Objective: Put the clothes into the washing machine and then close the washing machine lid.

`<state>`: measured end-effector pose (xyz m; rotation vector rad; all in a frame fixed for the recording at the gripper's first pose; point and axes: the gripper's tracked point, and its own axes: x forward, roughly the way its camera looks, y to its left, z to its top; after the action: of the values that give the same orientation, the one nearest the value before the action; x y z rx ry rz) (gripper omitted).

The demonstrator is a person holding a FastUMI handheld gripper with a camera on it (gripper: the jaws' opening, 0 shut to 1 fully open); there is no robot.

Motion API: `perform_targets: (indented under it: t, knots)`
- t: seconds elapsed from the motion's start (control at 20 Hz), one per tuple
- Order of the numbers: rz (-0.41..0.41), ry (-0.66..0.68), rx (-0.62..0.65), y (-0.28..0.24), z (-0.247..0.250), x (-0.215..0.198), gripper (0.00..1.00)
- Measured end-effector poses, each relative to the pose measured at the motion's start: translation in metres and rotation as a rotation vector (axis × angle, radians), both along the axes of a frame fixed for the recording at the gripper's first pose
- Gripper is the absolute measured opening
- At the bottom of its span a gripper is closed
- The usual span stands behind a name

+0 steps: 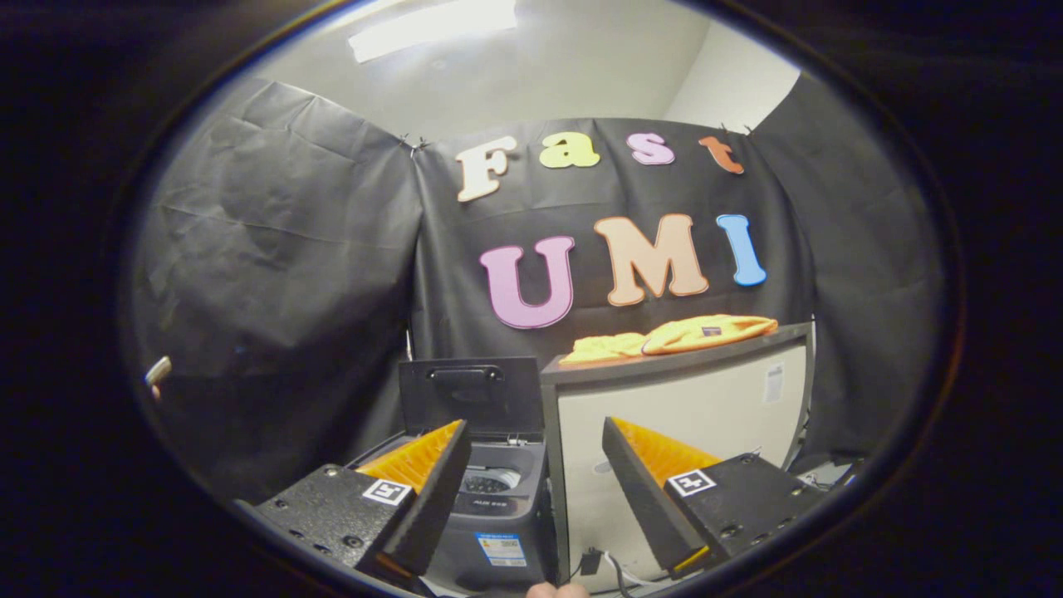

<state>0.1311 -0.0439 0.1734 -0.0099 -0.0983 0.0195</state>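
Gripper (531,490) fingers spread wide, holding nothing. Yellow clothes (668,336) lie crumpled on top of white cabinet (681,407), beyond fingers. Washing machine (498,490) just beside cabinet, lid (471,397) up. Cloth likely light, limp, unbreakable; pinch raised fold near front edge.

One small grey washing machine (497,507) stands low beyond the left finger, with one lid (470,394) raised upright at its back and one round drum opening (490,479) showing. One pale cabinet (677,415) with a dark top stands just beside it. One bundle of yellow clothes (668,336) lies on the cabinet top; how many garments it holds cannot be told. One gripper (531,490) shows two fingers, spread wide apart with nothing between them.
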Motion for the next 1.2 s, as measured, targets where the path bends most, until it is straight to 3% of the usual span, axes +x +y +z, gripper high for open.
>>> perform_targets:
  t: [0.45,0.9,1.2]
  knots:
    - [-0.039,-0.026,-0.027,-0.042,0.051,0.059,0.96]
    - [-0.141,0.064,-0.074,-0.112,0.094,0.141,0.97]
    - [-0.206,0.161,-0.015,-0.148,0.085,0.173,0.96]
